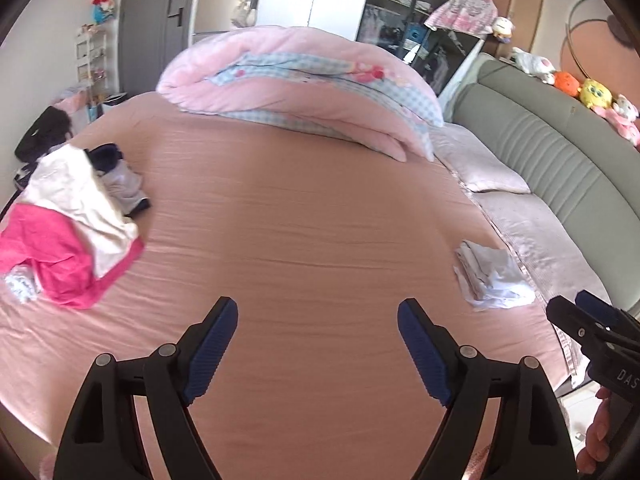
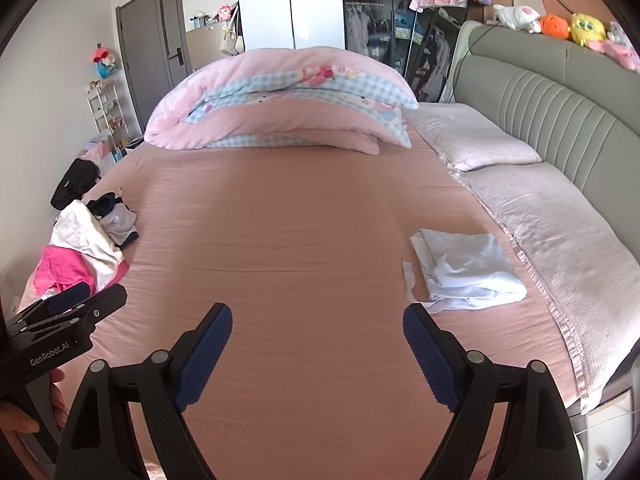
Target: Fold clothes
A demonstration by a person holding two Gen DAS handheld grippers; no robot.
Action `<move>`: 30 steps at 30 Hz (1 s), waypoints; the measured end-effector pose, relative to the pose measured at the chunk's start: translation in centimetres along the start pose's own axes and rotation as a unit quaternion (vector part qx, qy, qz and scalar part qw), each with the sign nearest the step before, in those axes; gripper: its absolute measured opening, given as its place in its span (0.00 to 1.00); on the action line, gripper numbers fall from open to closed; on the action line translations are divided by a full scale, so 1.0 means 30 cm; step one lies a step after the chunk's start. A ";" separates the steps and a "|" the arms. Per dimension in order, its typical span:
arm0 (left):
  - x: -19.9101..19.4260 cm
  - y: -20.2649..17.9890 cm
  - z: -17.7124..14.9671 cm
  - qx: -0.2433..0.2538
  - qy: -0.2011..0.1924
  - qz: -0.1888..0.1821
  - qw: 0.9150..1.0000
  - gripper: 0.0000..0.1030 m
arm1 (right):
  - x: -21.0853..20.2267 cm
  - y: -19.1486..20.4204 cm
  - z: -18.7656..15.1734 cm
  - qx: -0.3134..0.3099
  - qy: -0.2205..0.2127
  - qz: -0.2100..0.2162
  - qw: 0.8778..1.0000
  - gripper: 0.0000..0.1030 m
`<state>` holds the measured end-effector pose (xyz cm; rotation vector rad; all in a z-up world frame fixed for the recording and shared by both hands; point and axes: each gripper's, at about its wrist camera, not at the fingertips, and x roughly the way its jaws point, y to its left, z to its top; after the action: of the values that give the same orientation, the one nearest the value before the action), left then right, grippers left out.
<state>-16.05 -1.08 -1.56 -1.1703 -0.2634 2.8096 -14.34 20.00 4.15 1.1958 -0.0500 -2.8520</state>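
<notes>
Pink wrinkled bedsheet (image 2: 320,240) under left gripper (image 1: 318,312) and right gripper (image 2: 318,316), both spread apart, empty; folded white garment (image 2: 468,272) nearby.

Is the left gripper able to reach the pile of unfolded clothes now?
Probably yes. The left gripper is open and empty, and only bare pink sheet lies between it and the pile of unfolded clothes.

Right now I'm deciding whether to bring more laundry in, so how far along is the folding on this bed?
Done: one white garment lies folded on the pink sheet beside the pillows.
In hand: nothing. The left gripper and right gripper are both open and empty above the sheet.
Left: the unfolded pile at the far edge, with a pink garment, a cream one and dark pieces.
</notes>
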 end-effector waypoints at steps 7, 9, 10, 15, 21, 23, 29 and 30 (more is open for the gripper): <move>-0.114 0.093 0.032 0.004 -0.027 0.019 0.999 0.80 | -0.056 0.132 0.013 -0.009 -0.014 -0.006 1.000 0.90; -0.125 0.114 0.033 0.001 -0.027 0.025 0.999 0.80 | -0.069 0.164 0.012 -0.014 -0.017 -0.007 1.000 1.00; -0.131 0.125 0.032 0.000 -0.027 0.028 0.999 0.80 | -0.076 0.180 0.011 -0.016 -0.018 -0.007 1.000 1.00; -0.185 0.162 0.014 -0.006 -0.033 0.038 0.999 0.80 | -0.107 0.230 -0.004 -0.020 -0.016 -0.004 1.000 1.00; -0.309 0.175 0.015 -0.009 -0.054 0.059 0.997 0.80 | -0.199 0.214 -0.010 0.012 -0.028 -0.021 0.999 1.00; -0.359 0.160 0.009 -0.002 -0.065 0.068 0.996 0.80 | -0.236 0.202 -0.013 0.020 -0.035 -0.024 0.999 1.00; -0.448 0.132 -0.056 -0.008 -0.065 0.062 0.996 0.80 | -0.314 0.180 -0.068 0.016 -0.041 -0.028 0.999 1.00; -0.456 0.127 -0.074 -0.008 -0.064 0.064 0.996 0.80 | -0.324 0.176 -0.087 0.017 -0.039 -0.027 0.999 1.00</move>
<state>-4.90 -6.52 5.70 -1.0467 -0.2273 3.0042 -5.50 15.24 9.51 1.1066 -0.0690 -2.9562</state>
